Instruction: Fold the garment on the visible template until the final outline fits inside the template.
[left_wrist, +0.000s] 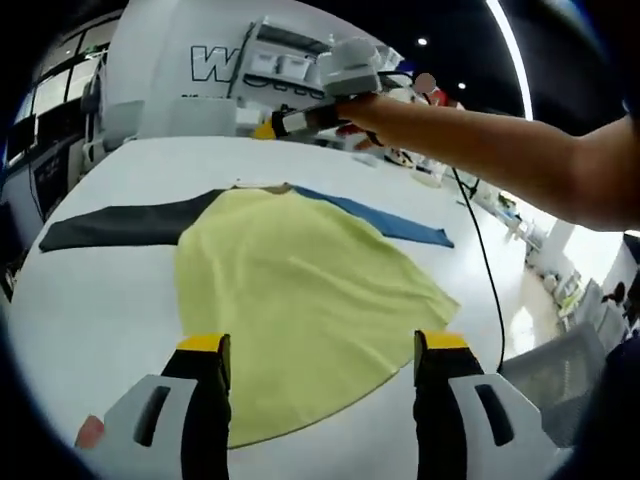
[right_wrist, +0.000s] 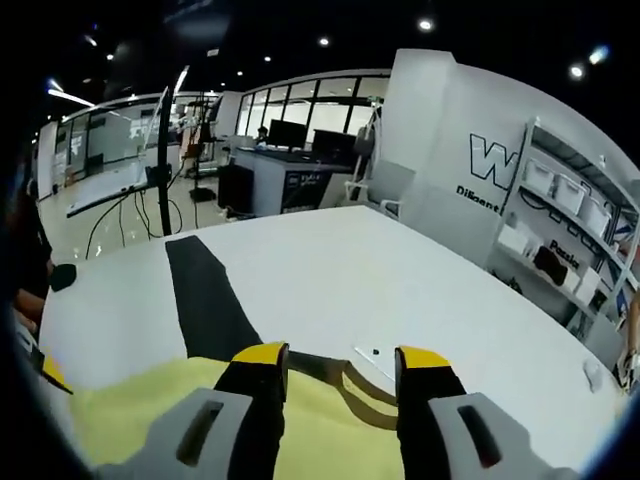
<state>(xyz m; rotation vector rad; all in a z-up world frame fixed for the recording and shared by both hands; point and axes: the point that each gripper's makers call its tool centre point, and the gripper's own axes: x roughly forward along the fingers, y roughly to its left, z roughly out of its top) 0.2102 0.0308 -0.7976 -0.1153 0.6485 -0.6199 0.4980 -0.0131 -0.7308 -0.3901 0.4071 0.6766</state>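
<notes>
- Yellow garment (left_wrist: 300, 300) spread flat on white table (left_wrist: 90, 310), dark sleeve (right_wrist: 205, 290) outstretched.
- Left gripper (left_wrist: 320, 345) jaws apart above hem.
- Right gripper (right_wrist: 335, 360) jaws apart over collar (right_wrist: 350, 385).

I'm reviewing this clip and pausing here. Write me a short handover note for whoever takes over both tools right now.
Left tool: open, holding nothing, poised over the near hem of the yellow garment.
Right tool: open, holding nothing, at the garment's collar; in the left gripper view it is out over the far side of the white table.
Garment: spread flat, black sleeve to one side, blue sleeve to the other.
Done: garment laid out. No fold visible yet.
Left: fold sleeves and body inward. I cannot make out the template outline, so locate it first.
</notes>
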